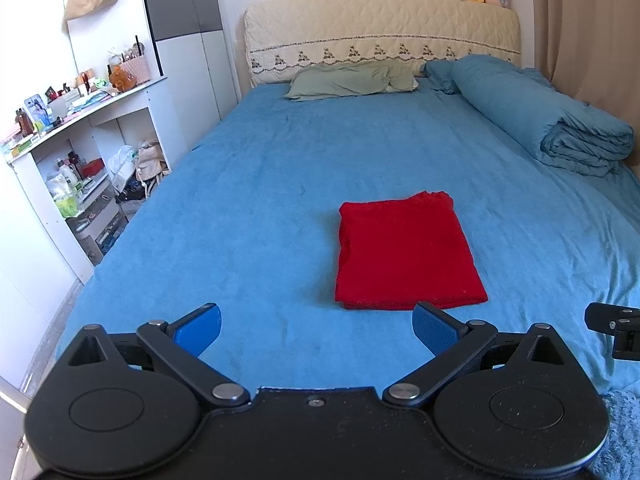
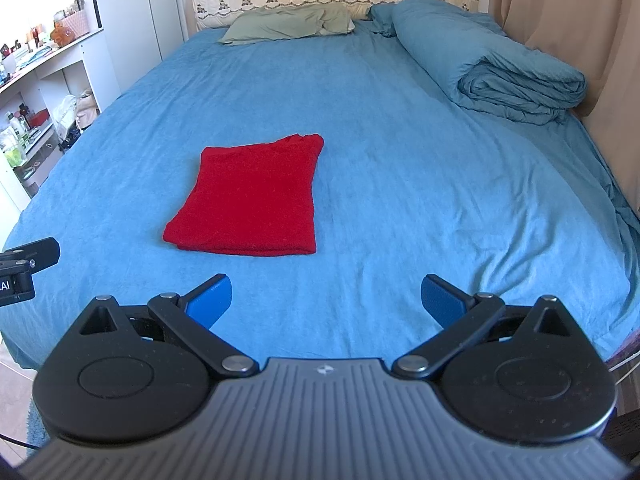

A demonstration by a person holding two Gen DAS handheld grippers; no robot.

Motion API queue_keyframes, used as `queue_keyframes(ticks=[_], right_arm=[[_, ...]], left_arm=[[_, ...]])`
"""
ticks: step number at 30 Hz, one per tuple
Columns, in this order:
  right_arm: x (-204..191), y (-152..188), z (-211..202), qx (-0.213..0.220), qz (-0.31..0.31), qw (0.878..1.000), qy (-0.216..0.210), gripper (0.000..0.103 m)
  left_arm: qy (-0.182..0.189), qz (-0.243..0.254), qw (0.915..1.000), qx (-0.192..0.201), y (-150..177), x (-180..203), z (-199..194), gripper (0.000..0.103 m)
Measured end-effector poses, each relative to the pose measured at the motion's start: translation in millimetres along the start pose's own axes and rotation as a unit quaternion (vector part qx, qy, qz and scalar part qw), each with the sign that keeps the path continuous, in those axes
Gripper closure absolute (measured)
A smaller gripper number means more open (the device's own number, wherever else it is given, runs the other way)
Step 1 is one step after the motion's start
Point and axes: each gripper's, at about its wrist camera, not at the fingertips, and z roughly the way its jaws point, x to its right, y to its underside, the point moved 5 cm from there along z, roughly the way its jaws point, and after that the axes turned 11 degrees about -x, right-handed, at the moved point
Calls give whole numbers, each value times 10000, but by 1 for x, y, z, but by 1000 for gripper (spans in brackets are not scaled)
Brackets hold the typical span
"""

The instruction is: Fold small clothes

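Folded red garment (image 1: pixel 408 252) on blue bed (image 1: pixel 260 184), left gripper (image 1: pixel 316 326) spread wide

Folded garment (image 1: pixel 408 254) mid-bed (image 1: pixel 260 184), pillow (image 1: pixel 352 78) at the headboard (image 1: pixel 380 28) behind it, rolled duvet (image 1: pixel 540 116) far right, shelves (image 1: pixel 80 128) left of bed

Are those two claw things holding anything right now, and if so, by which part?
Nothing is held. Both the left gripper and the right gripper have their jaws spread wide and empty, short of the folded red garment lying on the blue bed sheet.
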Motion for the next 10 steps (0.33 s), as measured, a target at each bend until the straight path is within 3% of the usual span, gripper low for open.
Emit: queue_keyframes(ticks=[10], right_arm=[[0,-3,-5,42,0,10000,0,0]], left_arm=[[192,-90,9998,44,0,-7,-4,0]])
